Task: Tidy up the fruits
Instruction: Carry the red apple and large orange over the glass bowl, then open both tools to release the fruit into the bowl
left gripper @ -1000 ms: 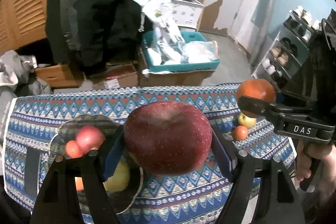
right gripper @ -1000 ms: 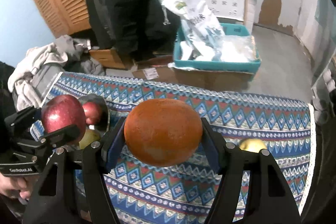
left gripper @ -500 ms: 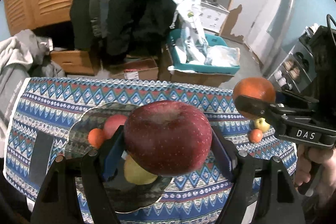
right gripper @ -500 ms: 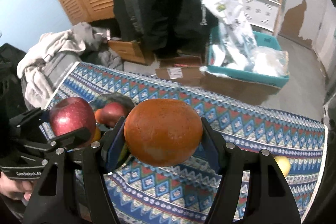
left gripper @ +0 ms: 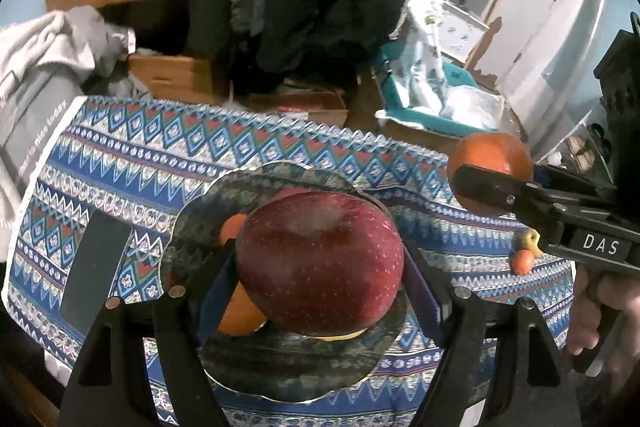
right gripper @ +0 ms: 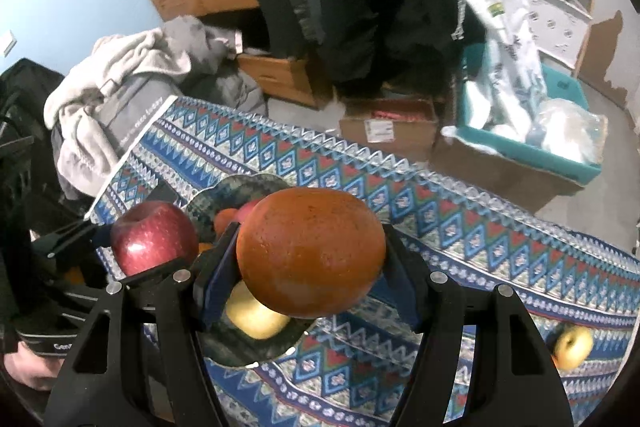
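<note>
- My left gripper (left gripper: 320,263) clamps a red apple (left gripper: 319,258) above the dark scalloped plate (left gripper: 280,367).
- My right gripper (right gripper: 310,259) clamps an orange (right gripper: 310,253) just beside that plate's rim.
- A yellow apple (right gripper: 573,346) and a small orange fruit (left gripper: 523,261) lie together on the patterned tablecloth (left gripper: 120,163), well apart from the plate.

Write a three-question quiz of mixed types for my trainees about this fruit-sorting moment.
1. True or false: the left gripper holds a red apple.
2. What does the right gripper hold? A) lemon B) orange C) nothing
3. Fill in: the apple hangs above the dark ____.

Key: 1 true; 2 B; 3 plate.
</note>
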A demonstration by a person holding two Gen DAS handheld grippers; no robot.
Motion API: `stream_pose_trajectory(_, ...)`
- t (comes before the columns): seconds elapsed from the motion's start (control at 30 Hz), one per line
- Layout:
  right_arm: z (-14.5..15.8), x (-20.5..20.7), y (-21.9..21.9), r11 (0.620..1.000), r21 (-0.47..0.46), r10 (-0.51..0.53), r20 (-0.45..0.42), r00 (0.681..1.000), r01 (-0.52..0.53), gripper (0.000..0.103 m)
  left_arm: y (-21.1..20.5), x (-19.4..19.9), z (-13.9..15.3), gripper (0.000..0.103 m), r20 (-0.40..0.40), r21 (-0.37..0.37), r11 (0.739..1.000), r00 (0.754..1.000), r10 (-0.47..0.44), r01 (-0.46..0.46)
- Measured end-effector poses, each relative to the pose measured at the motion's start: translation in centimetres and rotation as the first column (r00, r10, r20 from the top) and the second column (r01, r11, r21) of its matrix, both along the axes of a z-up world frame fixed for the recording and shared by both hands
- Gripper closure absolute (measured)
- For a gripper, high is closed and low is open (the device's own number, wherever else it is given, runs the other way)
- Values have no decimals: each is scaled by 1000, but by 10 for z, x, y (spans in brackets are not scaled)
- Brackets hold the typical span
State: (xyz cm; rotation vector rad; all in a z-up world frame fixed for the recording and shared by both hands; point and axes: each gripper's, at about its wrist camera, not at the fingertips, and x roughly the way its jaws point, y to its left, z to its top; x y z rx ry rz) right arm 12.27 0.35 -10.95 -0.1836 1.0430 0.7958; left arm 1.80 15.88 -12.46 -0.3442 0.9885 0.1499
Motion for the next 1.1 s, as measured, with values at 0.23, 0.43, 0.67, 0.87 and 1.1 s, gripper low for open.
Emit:
stream_pose_trajectory(0.23,-32,5,22,1000,-20,18,-77,997,-19,35,20,2,-26,24,-47,-26,999,998,32,-34)
stream_pose_trajectory(0.43,-54,8,34,999,-33,24,-140,990,-29,35,31,5,-44,24,-88,-41,998,995,52,-56)
stream_pose_trajectory(0.67,-74,7,43,997,-55,36,-179,983,-47,35,36,8,-63,24,-135,-64,996,989,57,-66)
stream_pose_trajectory(0.87,-82,7,45,997,-58,35,-206,978,-48,35,34,12,-70,24,-148,-58,996,988,51,-61)
stream_pose_trajectory(1.1,-84,9,44,998,-46,30,-222,975,-42,35,32,13,-70,24,-159,-61,996,986,50,-61)
